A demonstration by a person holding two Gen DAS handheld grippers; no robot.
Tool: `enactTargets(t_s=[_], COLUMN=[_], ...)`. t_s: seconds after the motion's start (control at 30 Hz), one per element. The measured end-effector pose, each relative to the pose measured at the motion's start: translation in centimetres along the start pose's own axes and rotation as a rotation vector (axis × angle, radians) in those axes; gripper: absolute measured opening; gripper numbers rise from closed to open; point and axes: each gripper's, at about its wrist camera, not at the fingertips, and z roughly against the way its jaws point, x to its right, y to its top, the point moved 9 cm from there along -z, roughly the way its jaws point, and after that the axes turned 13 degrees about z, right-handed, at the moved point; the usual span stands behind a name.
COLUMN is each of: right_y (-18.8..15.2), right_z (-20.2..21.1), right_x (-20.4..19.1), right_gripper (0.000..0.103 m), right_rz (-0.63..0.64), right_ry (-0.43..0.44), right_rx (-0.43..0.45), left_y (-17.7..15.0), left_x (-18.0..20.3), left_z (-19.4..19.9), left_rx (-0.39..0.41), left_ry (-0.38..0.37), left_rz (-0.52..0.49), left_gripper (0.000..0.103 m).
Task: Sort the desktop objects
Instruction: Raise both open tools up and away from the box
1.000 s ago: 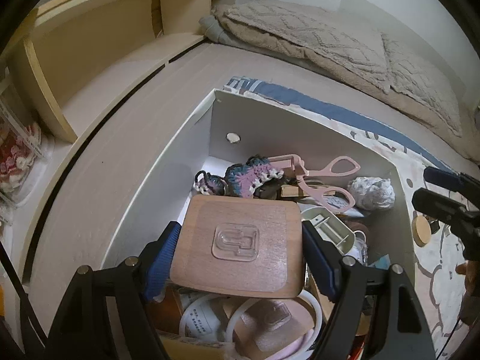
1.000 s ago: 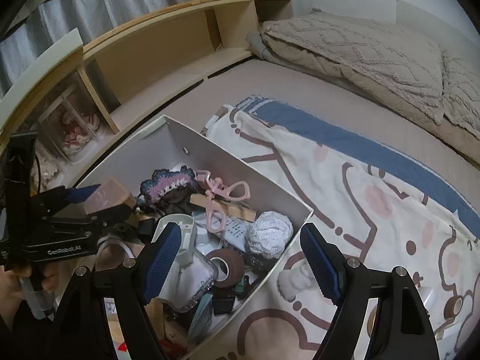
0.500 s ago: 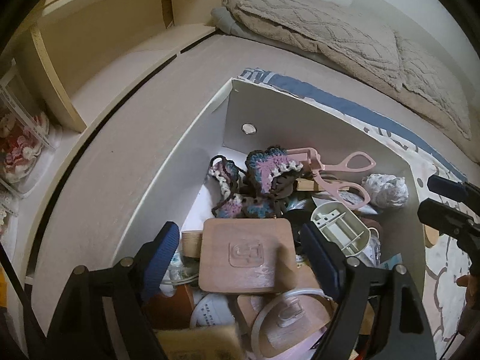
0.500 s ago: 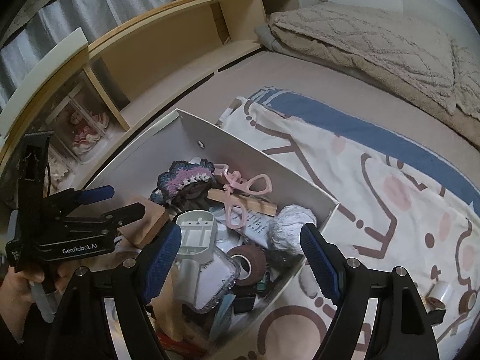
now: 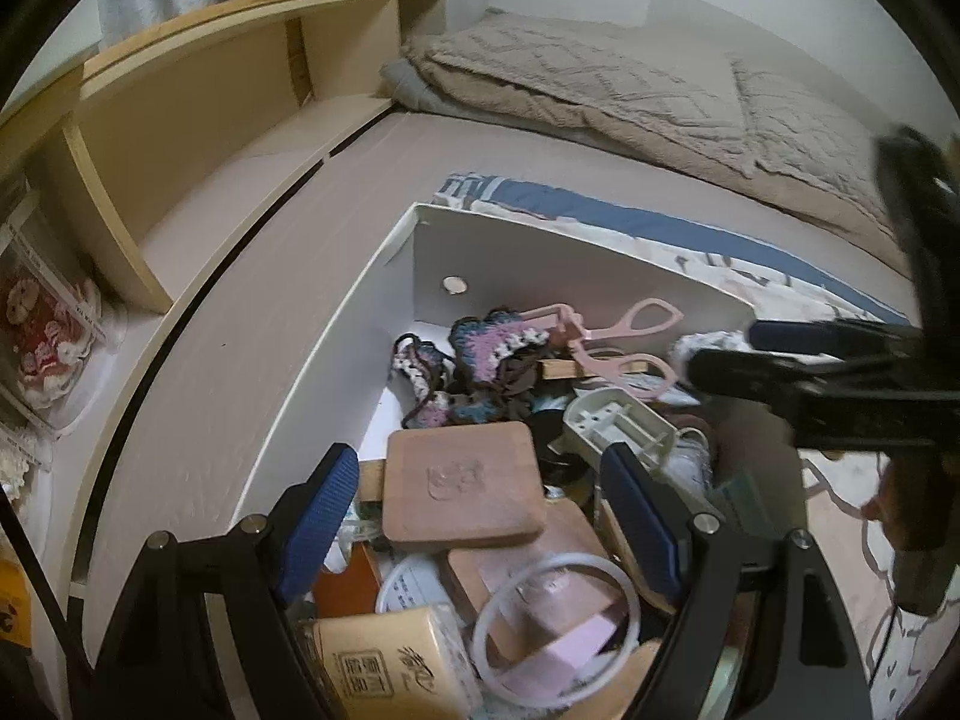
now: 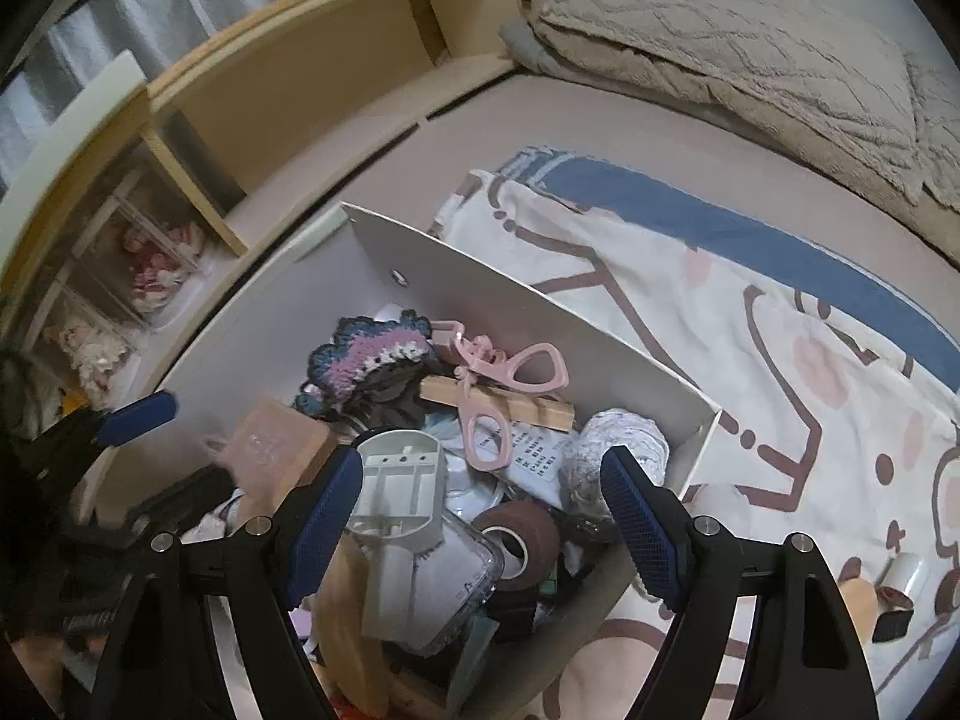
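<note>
A white box (image 5: 540,264) (image 6: 510,312) sits on the bed, full of clutter. My left gripper (image 5: 480,468) (image 6: 168,456) hangs open above a square wooden plate (image 5: 462,486) (image 6: 270,450), which lies loose on the pile, clear of both pads. My right gripper (image 6: 483,468) (image 5: 726,353) is open too, over a white plastic part (image 6: 402,486) (image 5: 618,420) and a brown tape roll (image 6: 522,534), holding nothing. Pink scissors (image 6: 510,372) (image 5: 624,348) and a crochet piece (image 6: 366,354) (image 5: 486,342) lie at the box's far end.
A patterned cloth (image 6: 750,330) spreads right of the box, with a small white roll (image 6: 906,570) on it. A wooden shelf (image 5: 198,138) runs along the left and a beige blanket (image 6: 750,42) lies at the back. A white ring (image 5: 552,618) and a tissue pack (image 5: 384,660) lie near me.
The wooden plate, up between my left fingers a second ago, has dropped onto the pile, and the left gripper has drawn back and up. My right gripper has moved in over the box.
</note>
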Motion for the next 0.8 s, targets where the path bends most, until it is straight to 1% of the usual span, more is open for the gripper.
enactTargets(t_s=[0.13,0.2,0.27,0.33,0.43,0.6,0.7,0.77,0.8], right_y=[0.3,0.3,0.0,-0.7,-1.6,-2.4,-2.2,-1.7,-1.5], right_z=[-0.6,-0.8,-1.4,-1.8,-2.2,-2.2,-1.5,-0.5,0.1], right_x=[0.4,0.8,1.1,1.2,0.9,-0.2,-0.4,-0.2,-0.1], right_gripper=[0.082,0.082,0.082,0.082,0.082,0.082,0.082,0.082,0.085], right_rz=[-0.011,-0.009,0.010,0.010,-0.010,0.014,0.013,-0.002,-0.016], right_ry=[-0.031,-0.065,-0.098,-0.094,-0.066,-0.039,-0.039,-0.036,-0.035], right_rx=[0.001,0.002,-0.019,-0.044,-0.085,-0.123,-0.097,-0.045,-0.015], left_y=[-0.3,-0.5,-0.5,-0.5,-0.5,-0.5,-0.4,-0.4,-0.3], left_x=[0.5,0.8,1.0,1.1,1.3,1.3,1.2,1.1,1.0], left_z=[0.9,1.5,2.0,2.6,3.2,3.8,4.3,4.6,4.8], left_rx=[0.010,0.017,0.026,0.036,0.050,0.059,0.067,0.072,0.077], left_ry=[-0.024,-0.037,-0.046,-0.051,-0.059,-0.069,-0.070,-0.072,-0.072], left_rz=[-0.009,-0.013,-0.017,-0.023,-0.030,-0.028,-0.022,-0.016,-0.013], left_gripper=[0.083,0.083,0.083,0.083,0.083,0.083,0.083,0.083,0.083])
